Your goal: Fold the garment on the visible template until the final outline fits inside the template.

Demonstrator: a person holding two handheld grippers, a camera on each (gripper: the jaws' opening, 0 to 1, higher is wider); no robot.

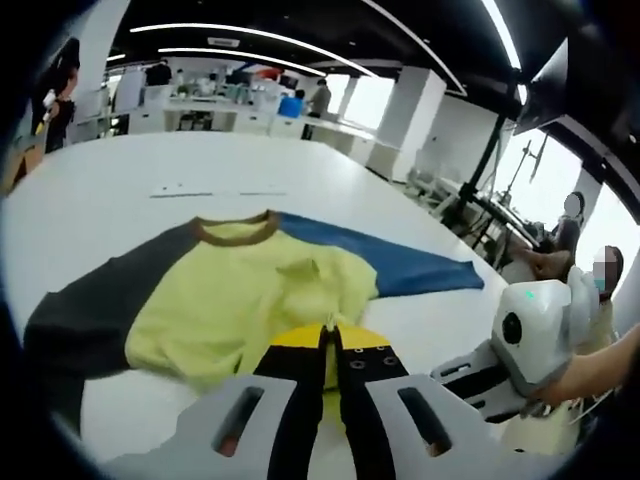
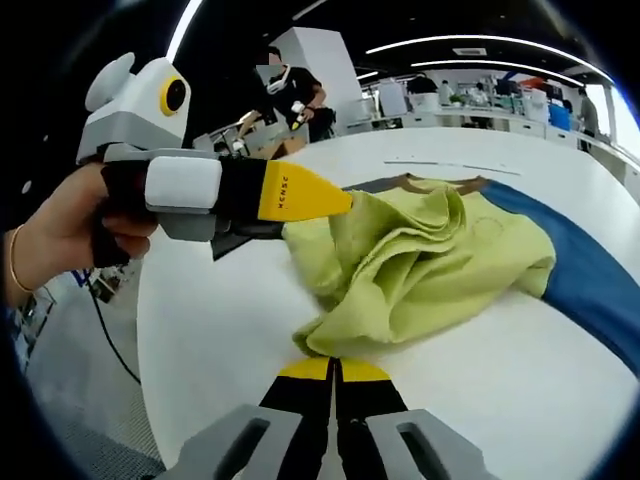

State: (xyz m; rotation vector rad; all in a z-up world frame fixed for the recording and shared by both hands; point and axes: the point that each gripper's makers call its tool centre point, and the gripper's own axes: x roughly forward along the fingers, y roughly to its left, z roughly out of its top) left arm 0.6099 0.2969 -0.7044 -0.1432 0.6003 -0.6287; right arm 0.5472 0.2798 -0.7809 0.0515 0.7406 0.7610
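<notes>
Left gripper view looked across a white desk (image 1: 120, 190) where a yellow shirt (image 1: 240, 300) lay with its brown collar (image 1: 238, 230) toward the far side. One sleeve, dark grey (image 1: 90, 310), stretched out to the left of that picture, and the other, blue (image 1: 400, 265), stretched out to the right. The shirt's near edge was bunched and lifted into folds, and the left gripper (image 1: 330, 335) met that edge with its yellow-tipped black fingers pressed together on the fabric. At the right of that view the right gripper (image 1: 500, 365) came in, held by a person's hand (image 1: 590, 375). Far behind, people stood among office desks (image 1: 210, 110).

Right gripper view showed the same shirt (image 2: 430, 270) heaped in soft folds on the desk (image 2: 220, 330), the blue sleeve (image 2: 580, 270) trailing off to the right. The right gripper (image 2: 333, 365) had its fingers closed tight on the near corner of the yellow fabric. The left gripper (image 2: 335, 205) reached in from the left, gripped by a hand (image 2: 50, 240), its yellow tips touching the shirt's upper edge; whether cloth lay between them could not be told from this side. A thin line (image 2: 450, 165) marked the desk beyond the collar. A person (image 2: 290, 90) stood in the background.
</notes>
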